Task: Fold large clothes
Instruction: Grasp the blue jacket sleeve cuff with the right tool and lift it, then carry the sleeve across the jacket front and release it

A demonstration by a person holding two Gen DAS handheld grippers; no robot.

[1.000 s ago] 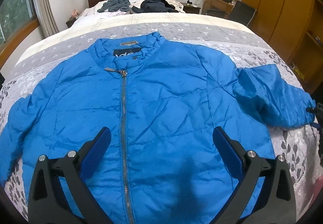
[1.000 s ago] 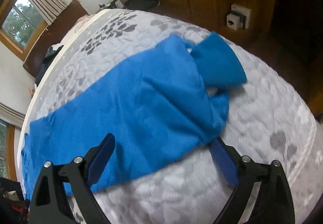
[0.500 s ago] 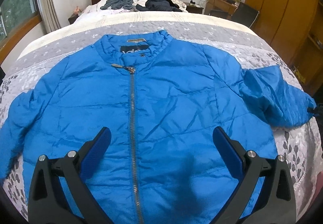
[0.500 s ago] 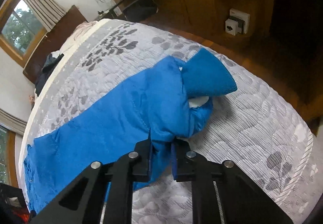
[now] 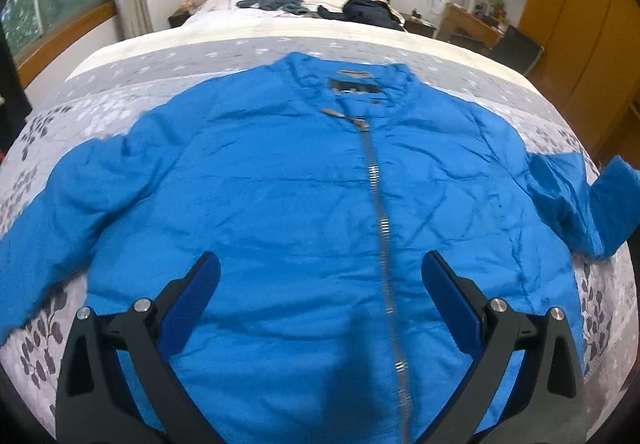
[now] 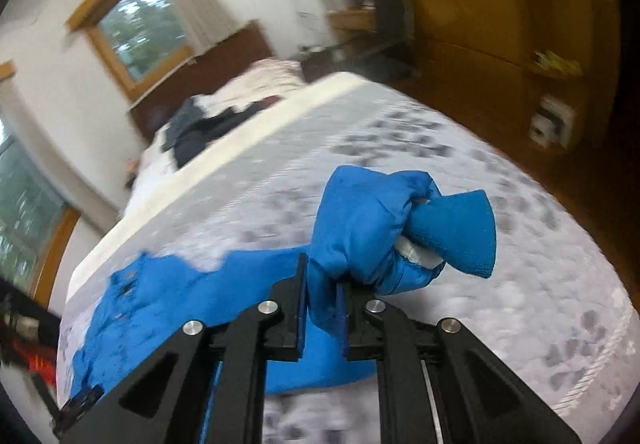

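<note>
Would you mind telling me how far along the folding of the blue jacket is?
Done: the jacket lies zipped and spread flat on the bed. In hand: the right gripper is clamped on the sleeve, bunched and raised off the quilt. The left gripper hovers open. Left: no fold has been laid yet, so practically all of them.

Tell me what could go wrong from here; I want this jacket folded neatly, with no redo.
The right hand-held gripper pinches only a bunched wad of sleeve near the cuff, so it may slip or land crumpled. The left hand-held gripper hangs open above the blue jacket, pinning nothing, so the body could drag across the quilt.
</note>
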